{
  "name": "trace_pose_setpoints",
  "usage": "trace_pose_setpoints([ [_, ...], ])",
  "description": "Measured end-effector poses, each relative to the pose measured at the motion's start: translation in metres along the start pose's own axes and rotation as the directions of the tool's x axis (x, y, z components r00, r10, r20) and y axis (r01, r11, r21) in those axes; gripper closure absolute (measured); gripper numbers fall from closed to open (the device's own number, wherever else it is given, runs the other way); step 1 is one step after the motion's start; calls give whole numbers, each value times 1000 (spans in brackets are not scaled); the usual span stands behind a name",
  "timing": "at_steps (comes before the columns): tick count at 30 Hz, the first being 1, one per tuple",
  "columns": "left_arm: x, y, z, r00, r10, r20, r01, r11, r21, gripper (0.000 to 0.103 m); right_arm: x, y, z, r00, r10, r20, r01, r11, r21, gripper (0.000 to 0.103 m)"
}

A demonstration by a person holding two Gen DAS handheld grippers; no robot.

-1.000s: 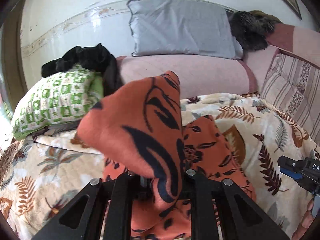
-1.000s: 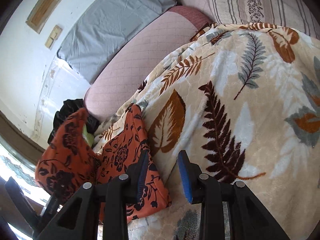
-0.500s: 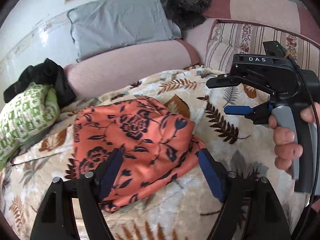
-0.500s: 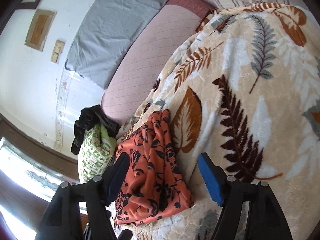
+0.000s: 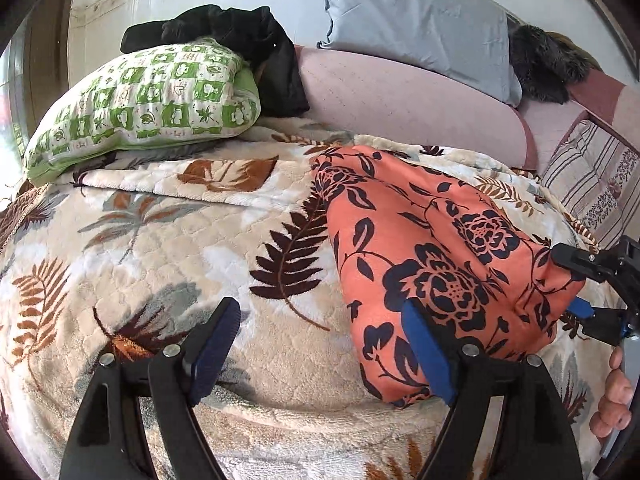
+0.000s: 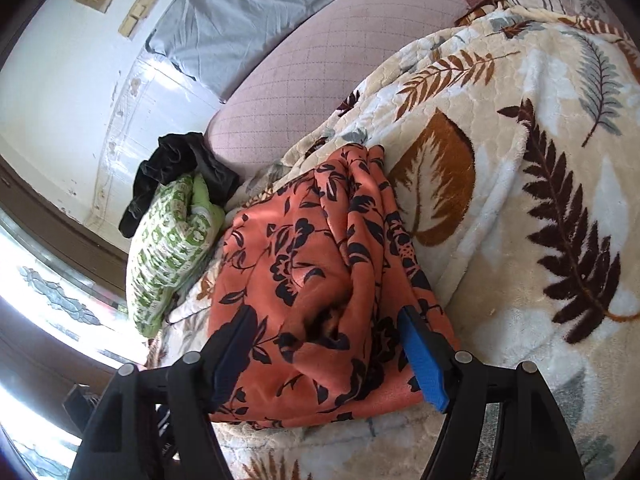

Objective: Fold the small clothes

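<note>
Orange flowered cloth [image 5: 436, 264] folded in a soft heap on leafy blanket [image 5: 168, 248] on bed. Left tool [image 5: 324, 348] wide, just opened, over bare blanket beside cloth, holding nothing. Right tool [image 6: 324, 348] wide too, just opened, cloth under it, not pinched. Green pillow [image 5: 144, 100] behind.

Bright daylight, blown-out window [image 6: 48, 312] glare at left, soft shadows, sharp focus, heavy fisheye warp w/ dark corners
</note>
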State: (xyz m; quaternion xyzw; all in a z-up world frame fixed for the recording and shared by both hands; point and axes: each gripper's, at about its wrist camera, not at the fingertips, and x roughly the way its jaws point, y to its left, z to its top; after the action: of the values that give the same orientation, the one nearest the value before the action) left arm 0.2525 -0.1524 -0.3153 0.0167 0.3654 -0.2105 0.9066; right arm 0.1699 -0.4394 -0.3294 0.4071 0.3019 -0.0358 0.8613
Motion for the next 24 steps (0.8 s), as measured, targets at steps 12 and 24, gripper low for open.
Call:
trace_pose_setpoints([
  [12,6,-11,-6,999,43,6,-43,992,117,20,14,-17,-12,974,-225,11,226,973,-38,84],
  [24,5,-12,-10,995,95,31,-99,983,153,19,-55,-5,14,968,-78,240,77,997,15,72],
])
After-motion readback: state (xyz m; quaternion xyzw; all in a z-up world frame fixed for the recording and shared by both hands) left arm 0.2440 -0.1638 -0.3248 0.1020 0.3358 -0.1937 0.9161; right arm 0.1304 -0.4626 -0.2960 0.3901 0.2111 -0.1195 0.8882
